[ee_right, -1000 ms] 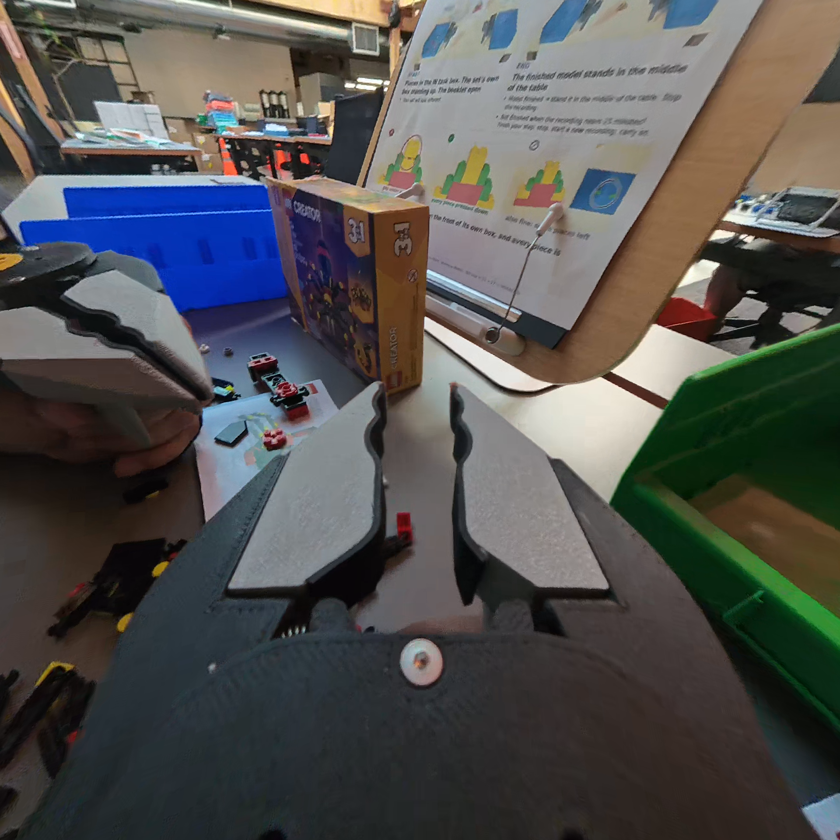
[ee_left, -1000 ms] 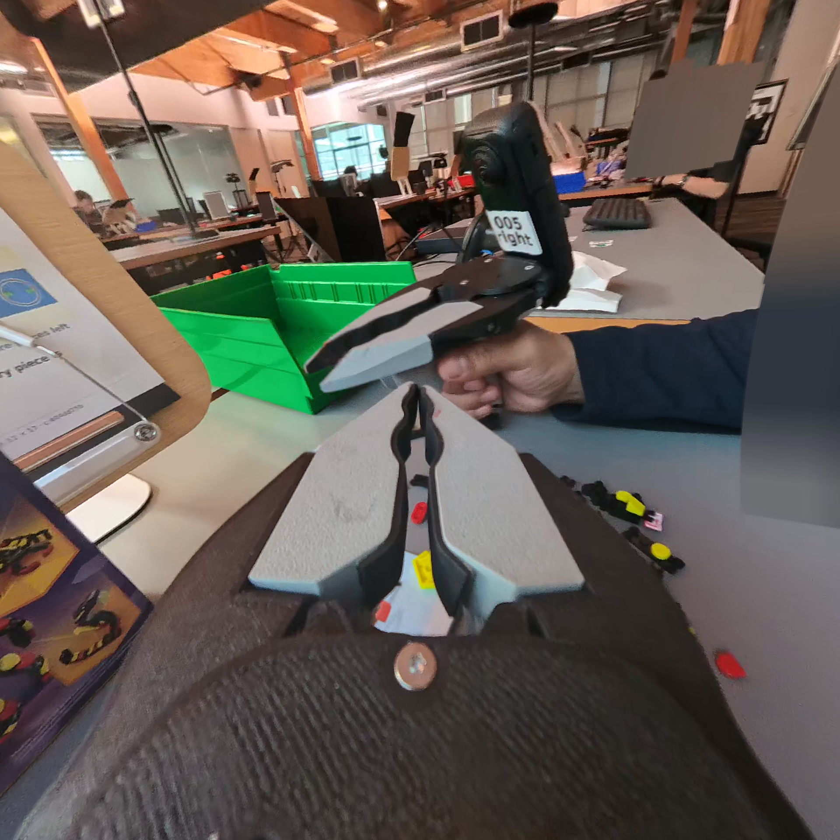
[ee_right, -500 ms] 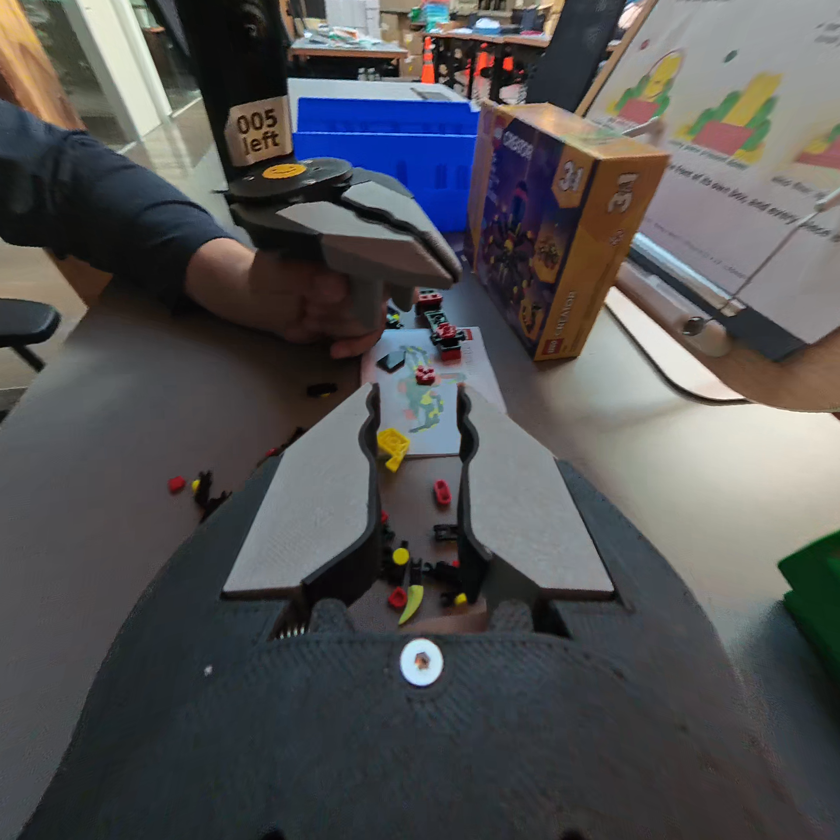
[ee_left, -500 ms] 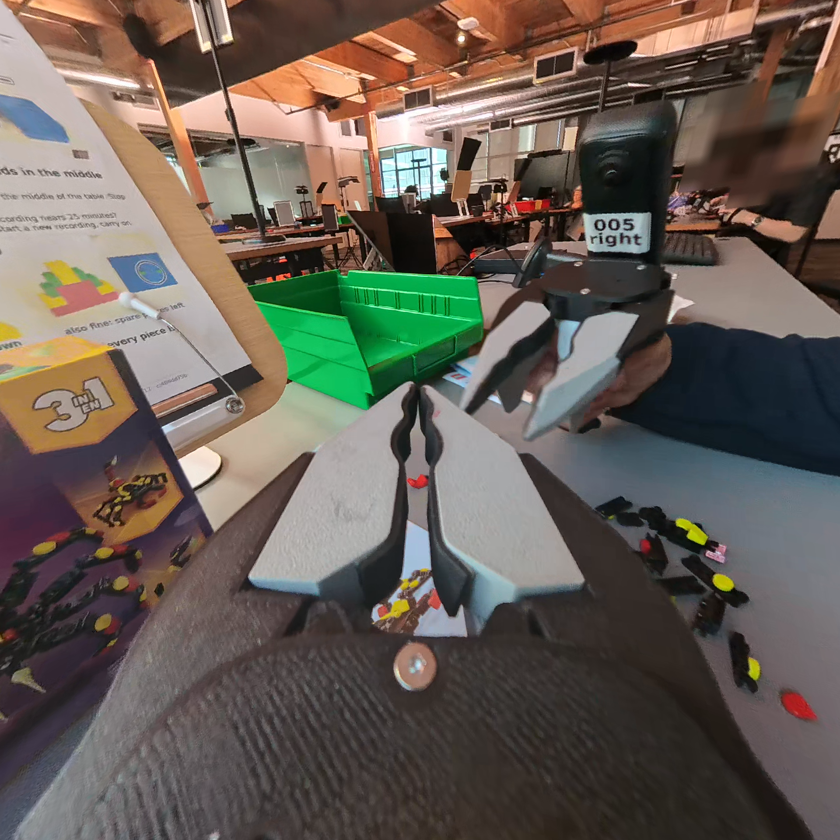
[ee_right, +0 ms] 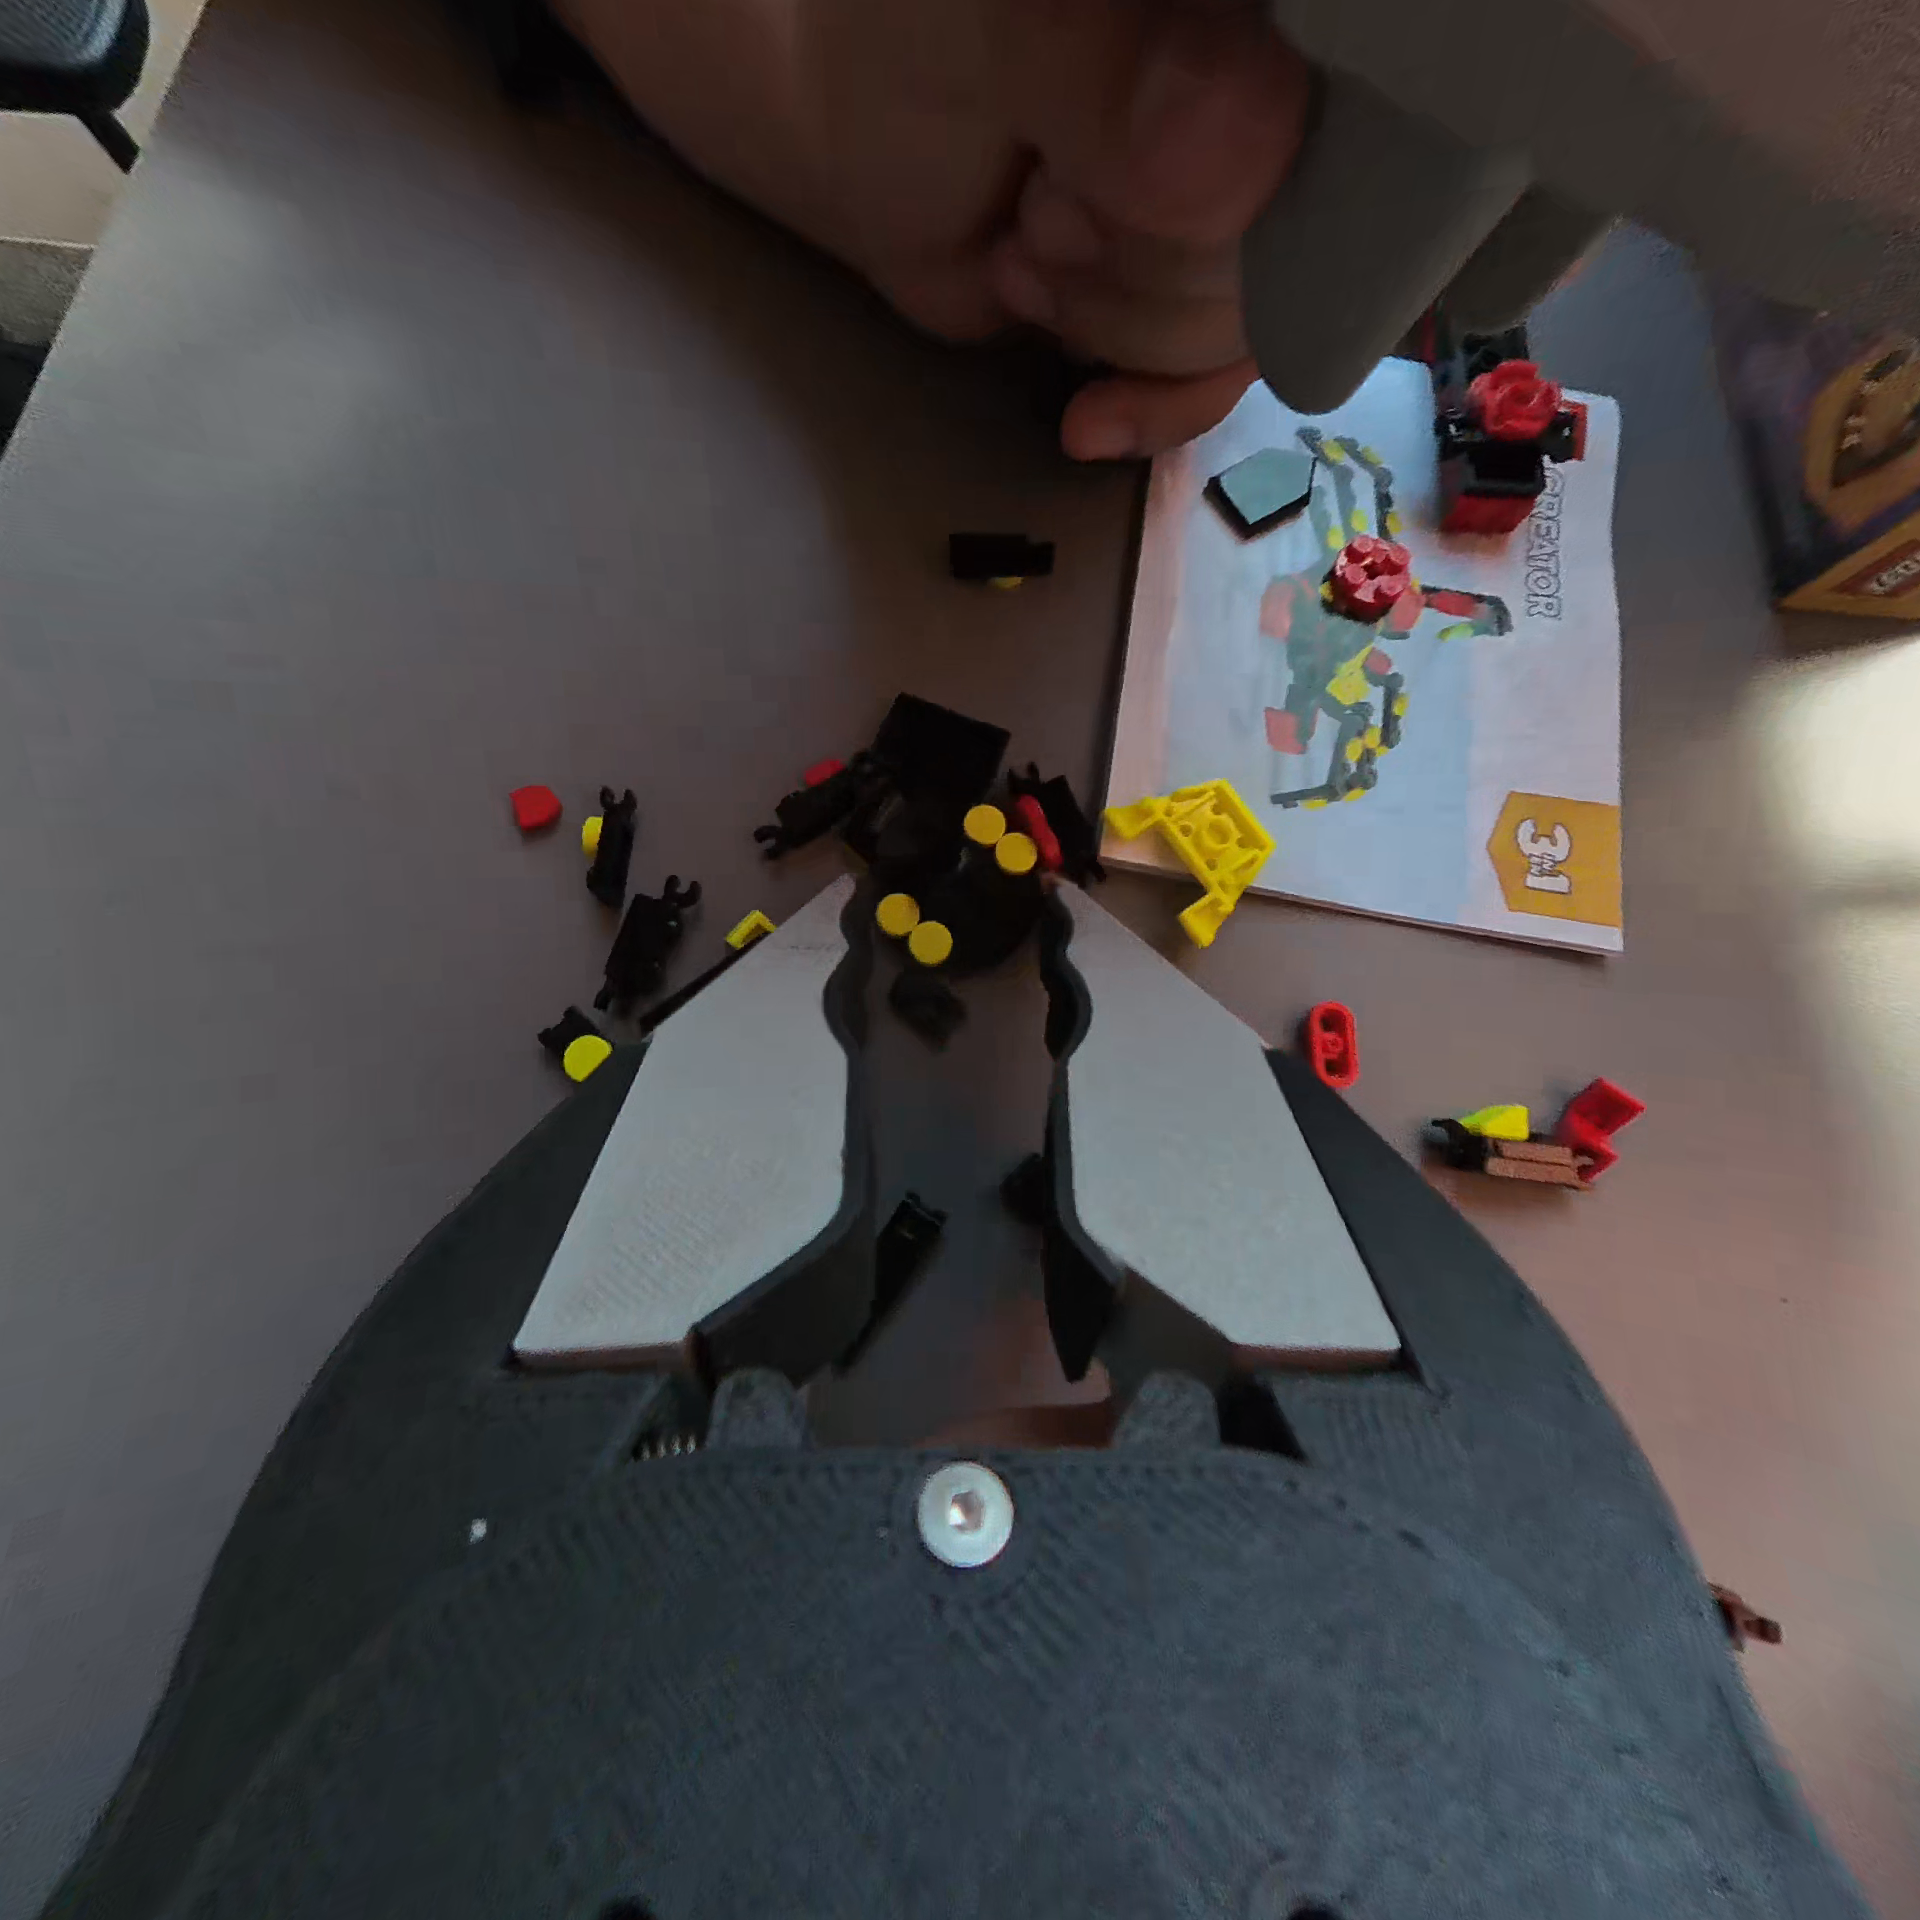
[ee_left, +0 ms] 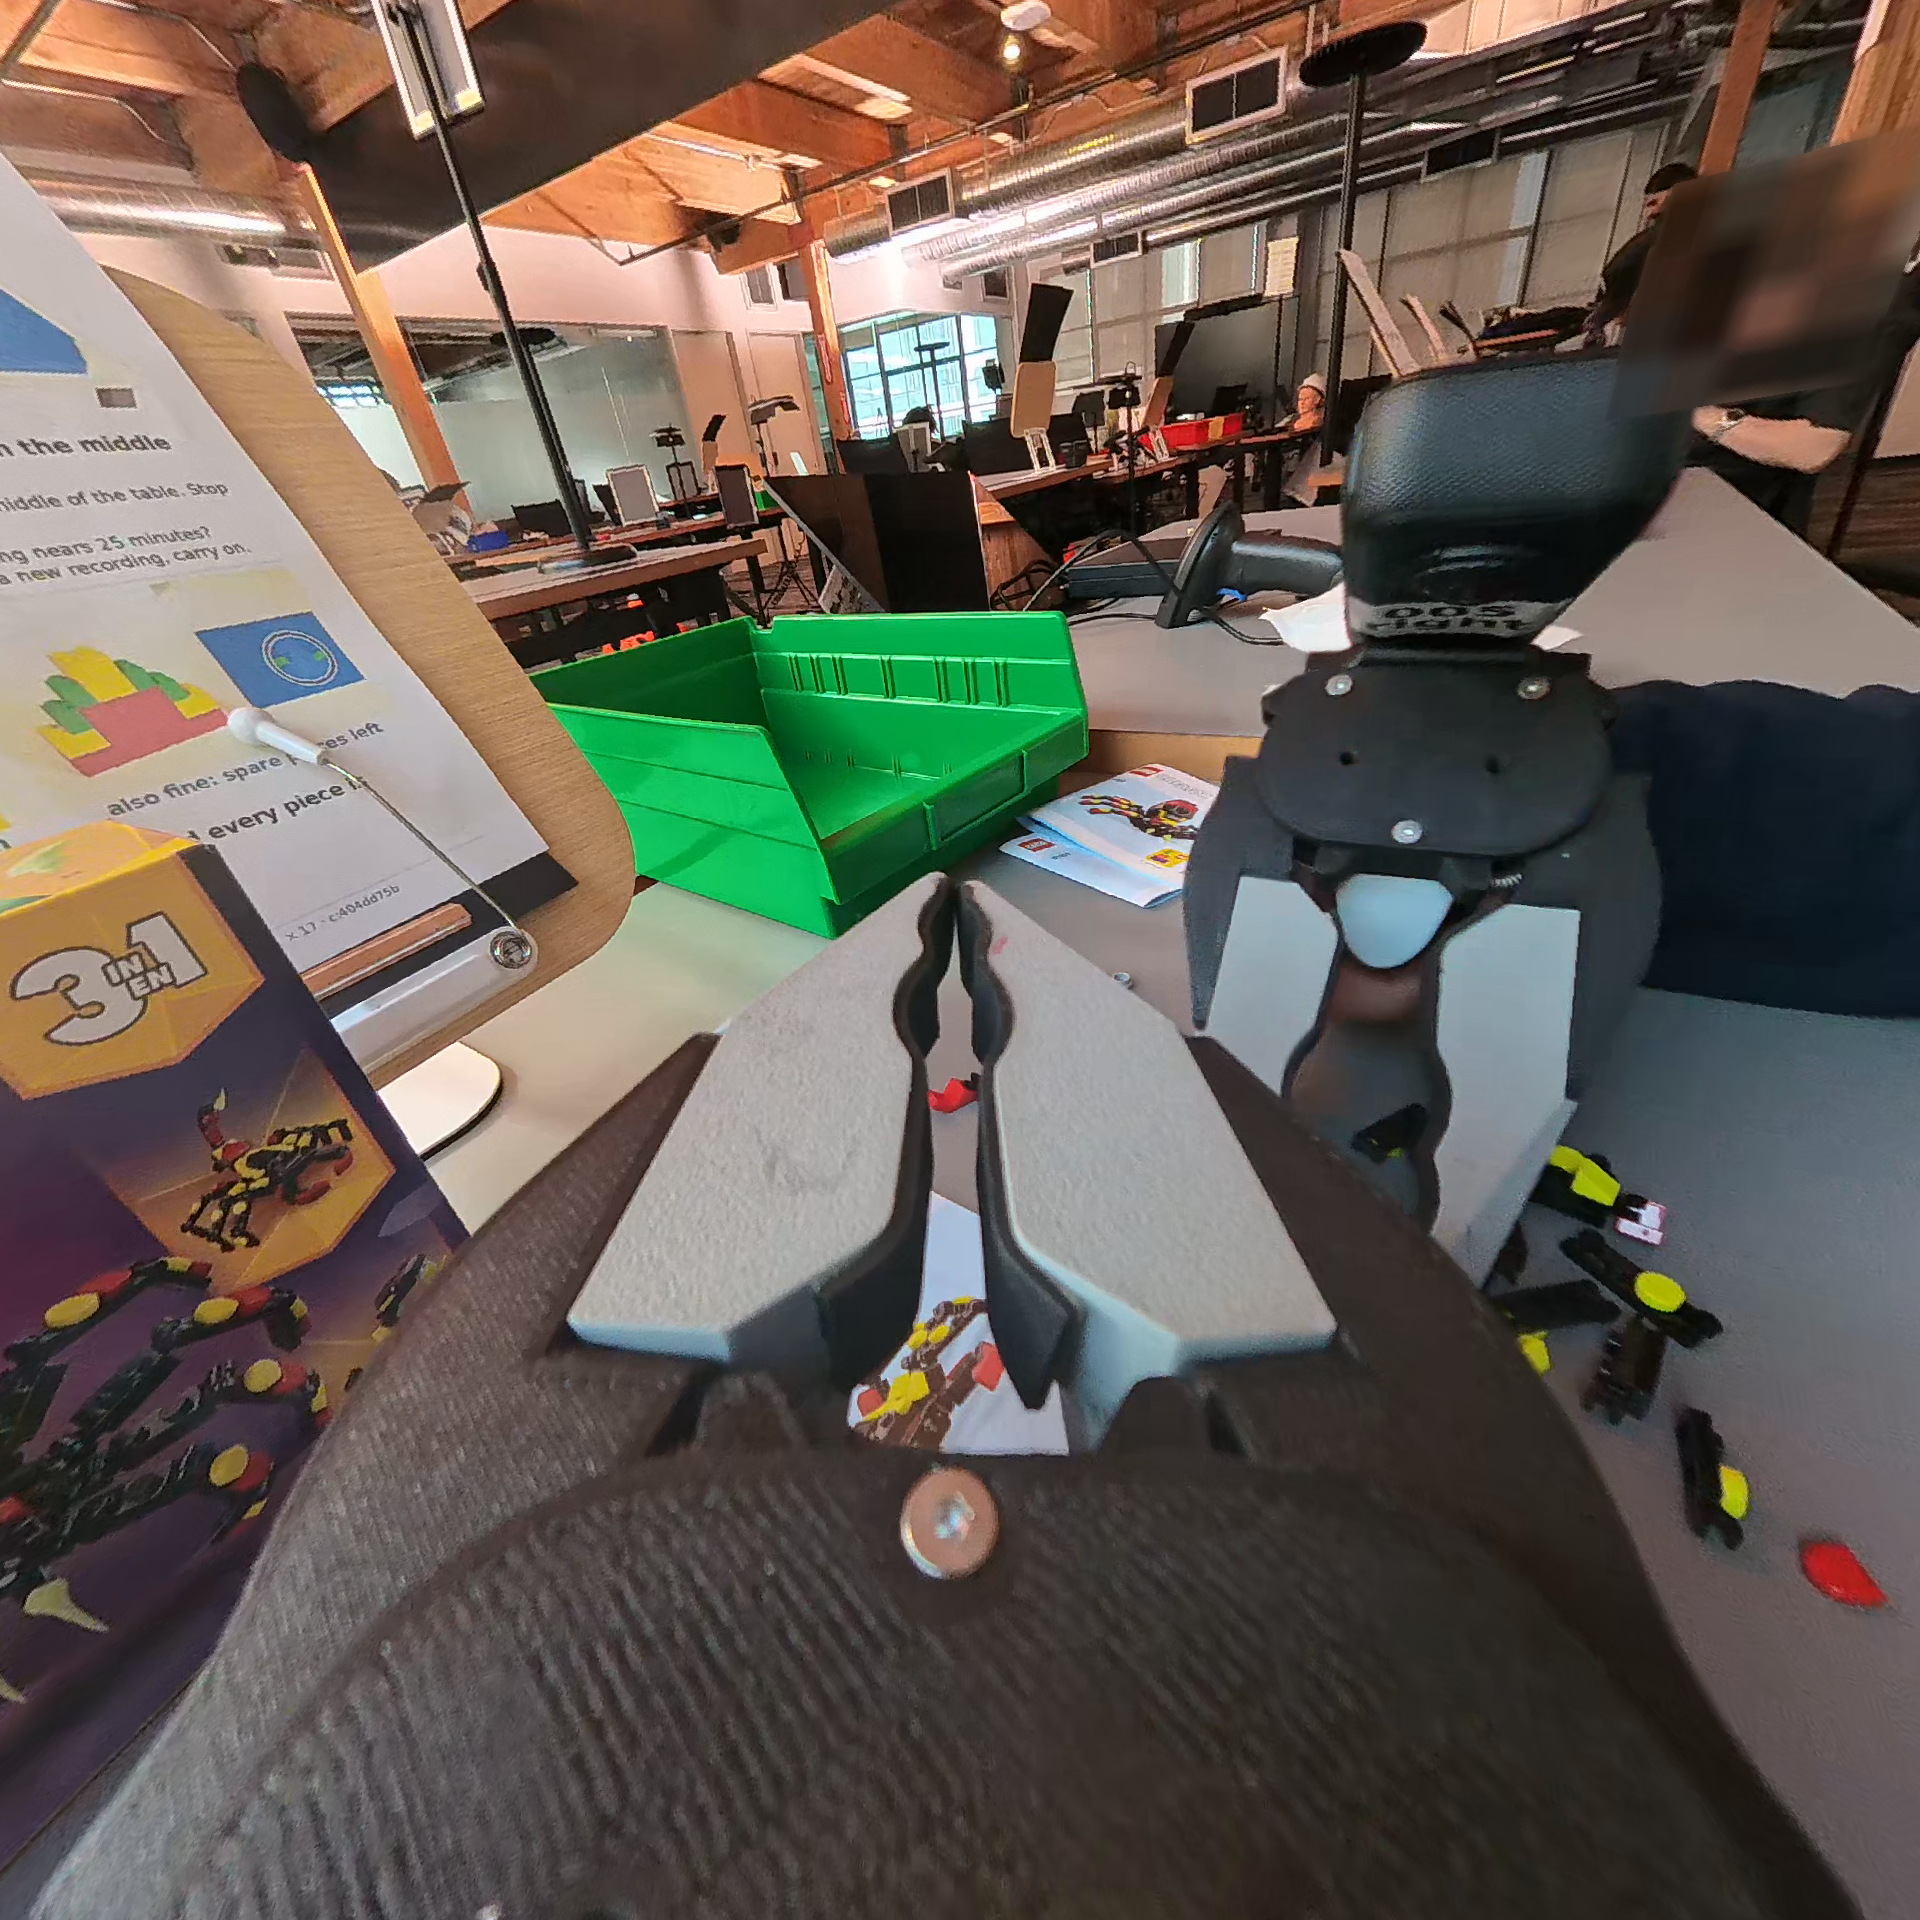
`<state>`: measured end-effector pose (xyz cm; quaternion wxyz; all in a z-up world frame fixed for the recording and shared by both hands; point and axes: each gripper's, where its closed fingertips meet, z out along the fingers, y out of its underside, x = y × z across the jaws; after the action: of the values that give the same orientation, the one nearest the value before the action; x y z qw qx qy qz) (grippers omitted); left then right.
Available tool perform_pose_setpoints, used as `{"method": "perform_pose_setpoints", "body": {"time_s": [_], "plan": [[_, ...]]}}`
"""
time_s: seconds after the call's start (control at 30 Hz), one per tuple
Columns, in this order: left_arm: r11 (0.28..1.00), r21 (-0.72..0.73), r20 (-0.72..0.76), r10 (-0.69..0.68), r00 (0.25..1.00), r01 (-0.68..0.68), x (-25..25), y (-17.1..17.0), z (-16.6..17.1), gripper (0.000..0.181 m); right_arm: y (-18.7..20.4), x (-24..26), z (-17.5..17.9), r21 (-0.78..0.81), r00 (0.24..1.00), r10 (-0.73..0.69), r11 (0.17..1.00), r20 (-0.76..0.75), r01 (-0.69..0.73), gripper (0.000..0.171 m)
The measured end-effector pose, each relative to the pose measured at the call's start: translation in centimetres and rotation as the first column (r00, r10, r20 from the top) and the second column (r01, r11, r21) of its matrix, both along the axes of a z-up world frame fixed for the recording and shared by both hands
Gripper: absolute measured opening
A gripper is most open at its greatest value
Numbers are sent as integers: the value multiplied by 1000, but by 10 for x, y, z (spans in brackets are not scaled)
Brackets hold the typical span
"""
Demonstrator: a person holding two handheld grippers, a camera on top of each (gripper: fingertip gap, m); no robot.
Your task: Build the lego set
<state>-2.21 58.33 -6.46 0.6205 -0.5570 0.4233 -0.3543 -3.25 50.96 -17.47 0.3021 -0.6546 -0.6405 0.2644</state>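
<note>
Left view bright, daylit, sharp; fisheye bending at edges. Right view dimmer, motion-blurred, glare patch right.

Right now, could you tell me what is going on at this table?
A person is building a lego set with two hand-held grippers. The right hand-held gripper points down, open, over a black assembly with yellow studs among loose pieces. The left hand-held gripper is shut and empty above the instruction booklet, where a small red-and-black sub-build stands.

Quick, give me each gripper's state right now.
Left gripper: shut, holding nothing.
Right gripper: open, empty, pointing down over the black and yellow lego pieces.
</note>
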Motion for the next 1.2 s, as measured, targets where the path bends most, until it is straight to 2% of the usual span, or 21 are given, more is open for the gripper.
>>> {"method": "perform_pose_setpoints", "body": {"time_s": [0.13,0.33,0.47,0.67,0.87,1.0,1.07,1.2], "plan": [[1000,3,-3,-3,1000,3,0,-1,0,0,4,0,2,50,1000,5,999,1,-5,29],[1000,8,-4,-4,1000,4,1,-1,0,0,16,6,33,38,987,-56,997,-153,62,28],[1000,9,-4,-13,1000,13,2,-3,0,0,21,14,23,53,992,-70,996,-103,76,28],[1000,19,0,-15,1000,15,2,-5,1,0,32,19,41,21,966,-120,992,-229,128,29],[999,26,-2,-31,1000,32,3,-7,1,0,64,40,76,-12,861,-270,956,-432,294,28],[998,37,-15,-40,999,41,5,-10,0,0,91,61,102,-22,724,-377,894,-577,447,28],[998,41,-26,-53,998,54,7,-12,-2,0,102,71,104,-36,678,-424,861,-600,507,28],[996,51,-33,-71,997,73,10,-15,-2,0,115,81,98,5,649,-475,804,-595,594,28]]}}
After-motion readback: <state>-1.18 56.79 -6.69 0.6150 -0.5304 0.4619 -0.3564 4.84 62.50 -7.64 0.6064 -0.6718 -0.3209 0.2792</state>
